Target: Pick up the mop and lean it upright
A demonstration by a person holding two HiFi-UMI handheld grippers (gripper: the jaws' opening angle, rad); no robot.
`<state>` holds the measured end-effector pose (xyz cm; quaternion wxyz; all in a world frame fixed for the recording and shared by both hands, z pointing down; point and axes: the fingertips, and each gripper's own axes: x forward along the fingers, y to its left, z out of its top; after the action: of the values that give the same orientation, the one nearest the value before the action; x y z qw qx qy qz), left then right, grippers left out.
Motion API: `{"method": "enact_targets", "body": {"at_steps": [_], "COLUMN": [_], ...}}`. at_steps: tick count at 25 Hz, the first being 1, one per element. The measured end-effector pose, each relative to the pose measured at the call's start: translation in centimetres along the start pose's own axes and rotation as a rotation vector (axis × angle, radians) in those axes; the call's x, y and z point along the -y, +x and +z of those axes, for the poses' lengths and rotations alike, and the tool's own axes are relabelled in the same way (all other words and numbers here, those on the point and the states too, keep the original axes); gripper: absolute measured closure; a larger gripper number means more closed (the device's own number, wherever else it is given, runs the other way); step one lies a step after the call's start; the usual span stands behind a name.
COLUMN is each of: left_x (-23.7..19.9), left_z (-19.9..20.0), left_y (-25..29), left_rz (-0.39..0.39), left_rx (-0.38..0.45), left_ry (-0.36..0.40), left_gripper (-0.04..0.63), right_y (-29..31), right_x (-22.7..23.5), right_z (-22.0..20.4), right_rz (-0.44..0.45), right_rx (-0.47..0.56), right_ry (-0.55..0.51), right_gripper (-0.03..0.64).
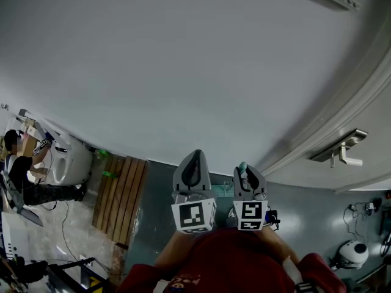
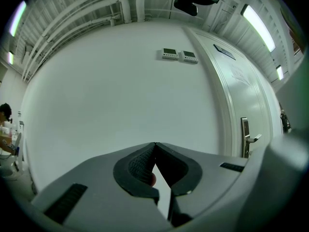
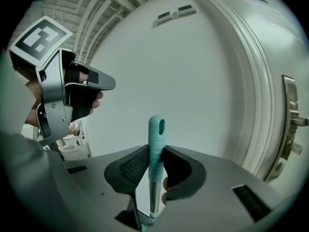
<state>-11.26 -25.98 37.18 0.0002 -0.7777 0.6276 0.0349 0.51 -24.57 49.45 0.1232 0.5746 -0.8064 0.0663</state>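
- Your right gripper [image 3: 155, 153] view alone shows the pads clamped on the mop handle [image 3: 156, 129], which stands upright between them; the head view catches only its teal tip [image 1: 242, 166].
- Your left gripper [image 2: 155, 146] has its jaws together, with nothing between them.
- Beyond them stand the wall [image 2: 120, 91] and the door [image 2: 241, 95].

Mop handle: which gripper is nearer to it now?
Right. The right gripper grips the mop handle just below its teal tip; the left gripper, shut and empty, is off to its left, apart from it.
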Motion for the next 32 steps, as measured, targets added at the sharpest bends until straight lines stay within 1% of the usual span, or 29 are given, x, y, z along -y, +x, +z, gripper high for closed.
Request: {"method": "enact_targets", "body": {"at_steps": [3,8,11,14,18,22,25,28,32], "left_x": [0.0,-0.2,-0.1,-0.1,0.1,0.0,-0.1,0.1,0.5], "left_z": [0.2,-0.8,-1.0,-0.6,0.2,-0.2,-0.1,-0.2,-0.4], "left_y": [0.0,0.1,0.1,0.0,-0.4,-0.9,-1.2,-1.2,-1.3], "left_rz": [0.004,0.010,0.004,0.013,0.015,0.017,0.023,0.024,0.017], "left_rx": [0.011,-0.025,-0.026,-0.019,0.019,-0.006,0.005,0.001,0.000], "left_ry": [-0.008,0.014,0.022,0.012,-0.001,0.025,0.006,0.008,0.007], "left_gripper": [0.581,0.581,0.581,0.581,0.581,0.581,0.581,0.581,0.581], "right_y": [0.1,0.4,1.0,2.0,3.9,6.5,8.7,10.8,11.8], "right_x": [0.1,0.0,-0.4,-0.7,-0.9,-0.5,0.0,0.5,0.7], "right_z": [0.0,0.0,0.1,0.4,0.7,1.1,1.4,1.7,2.0], "right_rz": [0.000,0.002,0.012,0.021,0.019,0.000,-0.019,-0.043,-0.074], "right_rx": [0.001,0.007,0.013,0.021,0.036,0.039,0.031,0.023,0.024], "right_ry": [0.004,-0.001,-0.022,-0.038,-0.045,-0.035,-0.028,-0.028,-0.030], "right_gripper": [0.511,0.512,0.511,0.511,0.511,0.511,0.511,0.509,0.509]}}
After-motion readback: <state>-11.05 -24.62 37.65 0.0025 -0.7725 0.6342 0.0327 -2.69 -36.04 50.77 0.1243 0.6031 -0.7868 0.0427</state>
